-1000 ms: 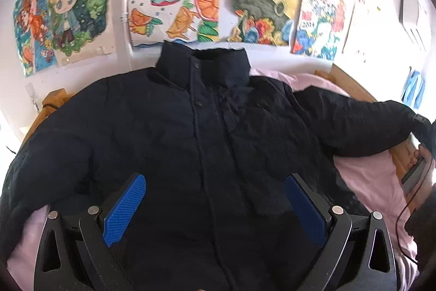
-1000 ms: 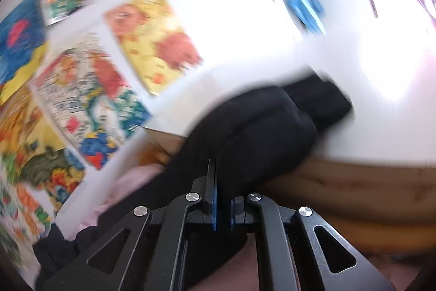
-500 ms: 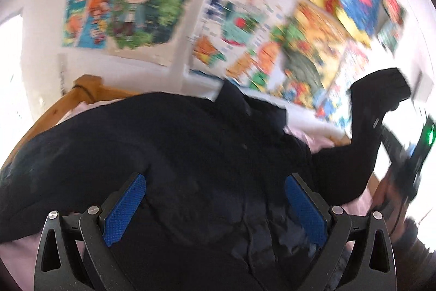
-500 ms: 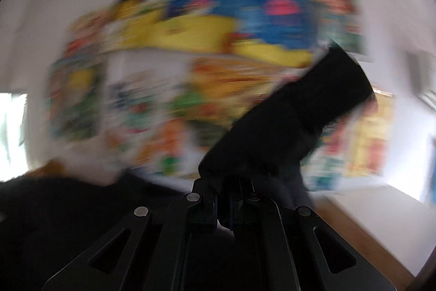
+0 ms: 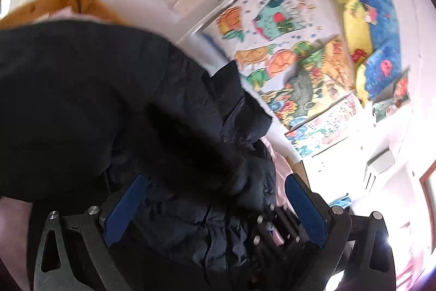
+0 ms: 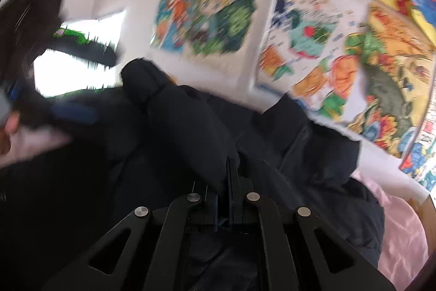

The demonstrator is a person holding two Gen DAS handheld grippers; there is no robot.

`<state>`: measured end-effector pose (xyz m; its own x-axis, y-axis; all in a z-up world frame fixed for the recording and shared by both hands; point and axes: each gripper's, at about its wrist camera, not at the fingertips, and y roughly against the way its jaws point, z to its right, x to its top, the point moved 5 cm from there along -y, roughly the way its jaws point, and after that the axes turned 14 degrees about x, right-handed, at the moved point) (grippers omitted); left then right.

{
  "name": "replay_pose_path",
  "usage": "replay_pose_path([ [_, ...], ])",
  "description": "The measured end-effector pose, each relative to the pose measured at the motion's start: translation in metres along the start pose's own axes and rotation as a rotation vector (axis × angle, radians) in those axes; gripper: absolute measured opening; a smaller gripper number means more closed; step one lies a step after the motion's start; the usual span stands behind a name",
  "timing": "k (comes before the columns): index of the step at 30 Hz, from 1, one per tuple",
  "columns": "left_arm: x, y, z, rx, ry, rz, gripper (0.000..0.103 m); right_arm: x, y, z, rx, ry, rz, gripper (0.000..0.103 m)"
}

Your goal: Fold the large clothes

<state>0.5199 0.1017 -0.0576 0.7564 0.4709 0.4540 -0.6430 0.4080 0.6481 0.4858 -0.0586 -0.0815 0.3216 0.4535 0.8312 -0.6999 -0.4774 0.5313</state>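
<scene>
A large black padded jacket (image 5: 81, 105) lies spread on a bed with pink bedding (image 5: 280, 168). My left gripper (image 5: 215, 206) is open and empty just above the jacket's front, its blue pads apart. My right gripper (image 6: 228, 182) is shut on the jacket's right sleeve (image 6: 174, 111), which lies folded across the jacket's chest. The right gripper also shows in the left wrist view (image 5: 275, 225), low over the jacket. The left gripper appears blurred at the left edge of the right wrist view (image 6: 73, 111). The collar (image 6: 288, 113) points toward the wall.
Colourful drawings (image 5: 308, 78) cover the white wall behind the bed. A wooden bed frame (image 5: 68, 2) runs along the far left. Pink bedding (image 6: 400, 231) shows at the right of the jacket. A bright window (image 6: 81, 53) is at the left.
My right gripper has swung the sleeve up from the bed's right side and over onto the jacket's chest. My left gripper has turned and moved left, staying open.
</scene>
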Motion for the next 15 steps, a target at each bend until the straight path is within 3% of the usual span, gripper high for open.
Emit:
replay_pose_path([
  [4, -0.005, -0.022, -0.014, 0.041, 0.068, -0.079, 0.102, -0.020, -0.006, -0.019, 0.021, 0.027, -0.058, 0.005],
  [5, -0.007, -0.026, -0.017, 0.057, 0.083, -0.092, 0.096, -0.019, -0.008, -0.018, 0.023, 0.029, -0.065, 0.005],
  [6, -0.009, -0.030, -0.020, 0.067, 0.089, -0.108, 0.084, -0.021, -0.010, -0.018, 0.025, 0.033, -0.078, 0.005],
  [7, -0.010, -0.033, -0.022, 0.086, 0.086, -0.109, 0.080, -0.022, -0.010, -0.019, 0.026, 0.035, -0.085, 0.005],
  [9, -0.011, -0.038, -0.026, 0.134, 0.081, -0.118, 0.054, -0.022, -0.012, -0.017, 0.025, 0.030, -0.097, 0.006],
  [10, -0.011, -0.039, -0.028, 0.138, 0.084, -0.119, 0.048, -0.020, -0.013, -0.014, 0.025, 0.025, -0.101, 0.006],
  [12, -0.011, -0.040, -0.029, 0.111, 0.091, -0.119, 0.012, -0.021, -0.013, -0.011, 0.027, 0.006, -0.107, 0.006],
  [15, -0.004, -0.033, -0.020, 0.089, 0.055, -0.067, 0.005, -0.022, -0.012, -0.007, 0.042, -0.019, -0.114, 0.006],
])
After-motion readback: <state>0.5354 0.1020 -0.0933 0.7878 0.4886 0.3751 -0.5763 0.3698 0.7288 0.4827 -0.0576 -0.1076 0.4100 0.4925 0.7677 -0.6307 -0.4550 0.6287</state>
